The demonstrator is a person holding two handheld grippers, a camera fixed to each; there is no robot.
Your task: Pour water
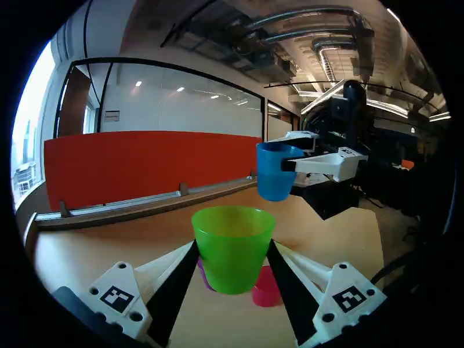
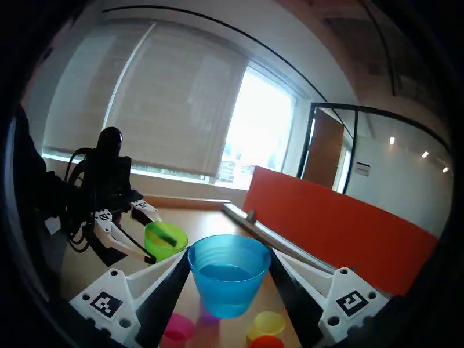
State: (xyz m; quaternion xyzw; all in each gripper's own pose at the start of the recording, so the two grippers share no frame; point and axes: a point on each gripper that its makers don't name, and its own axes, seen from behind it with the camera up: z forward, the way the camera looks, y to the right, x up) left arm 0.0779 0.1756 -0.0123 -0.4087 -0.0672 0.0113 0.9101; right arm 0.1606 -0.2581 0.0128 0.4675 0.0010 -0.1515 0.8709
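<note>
My left gripper (image 1: pixel 234 246) is shut on a green cup (image 1: pixel 234 258), held upright above the wooden table (image 1: pixel 87 249); its inside is hidden here. Farther off and slightly higher to the right, a blue cup (image 1: pixel 275 171) hangs upright in my right gripper (image 1: pixel 288 165). In the right gripper view, the right gripper (image 2: pixel 229 255) is shut on the blue cup (image 2: pixel 229 281), which holds water partway up. The green cup (image 2: pixel 165 239) sits lower left there, in the left gripper (image 2: pixel 155 240), apart from the blue cup.
Small cups stand on the table below: pink (image 2: pixel 180 327), purple (image 2: pixel 209 316), yellow (image 2: pixel 268 322) and an orange one (image 2: pixel 267 342) at the edge. An orange partition (image 1: pixel 145 162) with a rail borders the table's far side. A person's dark sleeve (image 2: pixel 35 191) is at left.
</note>
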